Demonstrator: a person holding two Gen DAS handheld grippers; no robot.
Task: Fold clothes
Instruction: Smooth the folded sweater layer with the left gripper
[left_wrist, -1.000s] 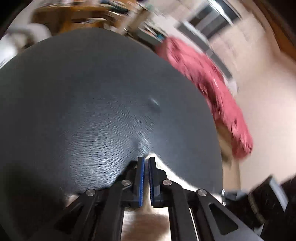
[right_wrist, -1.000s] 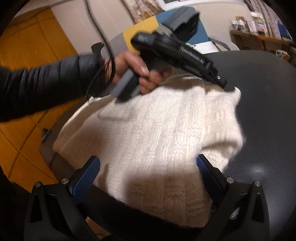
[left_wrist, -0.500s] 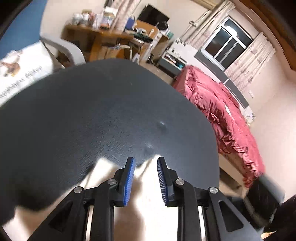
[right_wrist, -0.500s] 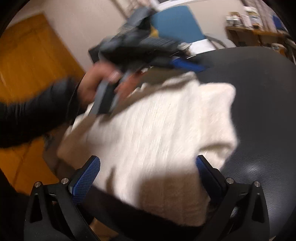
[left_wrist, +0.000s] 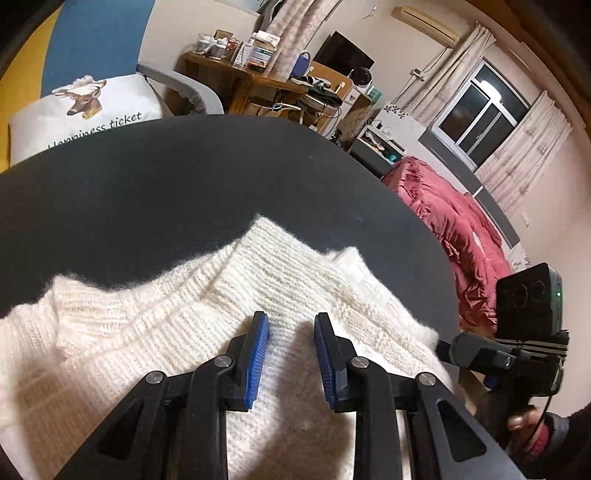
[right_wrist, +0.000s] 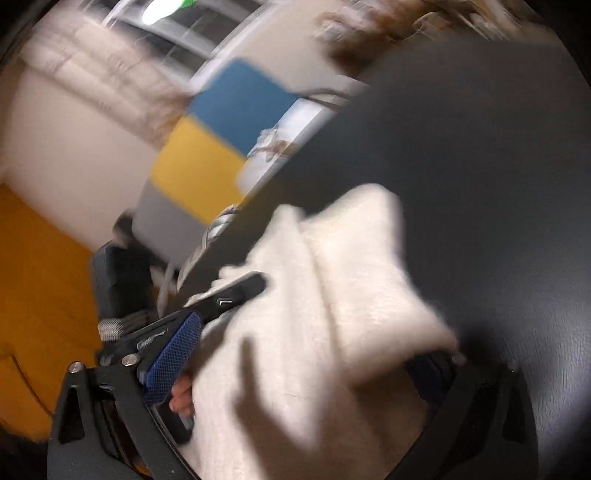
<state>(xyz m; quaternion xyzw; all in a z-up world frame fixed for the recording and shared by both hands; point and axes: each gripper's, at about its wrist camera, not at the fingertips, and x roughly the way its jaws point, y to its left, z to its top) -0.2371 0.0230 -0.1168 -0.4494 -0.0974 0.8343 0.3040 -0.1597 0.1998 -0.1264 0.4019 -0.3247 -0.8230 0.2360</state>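
your left gripper (left_wrist: 291, 336) has just opened partway, pads clear of the cream ribbed knit sweater (left_wrist: 177, 332) lying on the near edge of the round black table (left_wrist: 166, 184). your right gripper (right_wrist: 306, 354), spread wide and just narrowing slightly, straddles a sweater fold without pinching it.

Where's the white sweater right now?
The white sweater lies on the dark round table, at its near edge, directly under the left tool.

Warm indoor light; the left wrist view is sharp, fisheye-bent at the edges — the right wrist view smears with motion blur.
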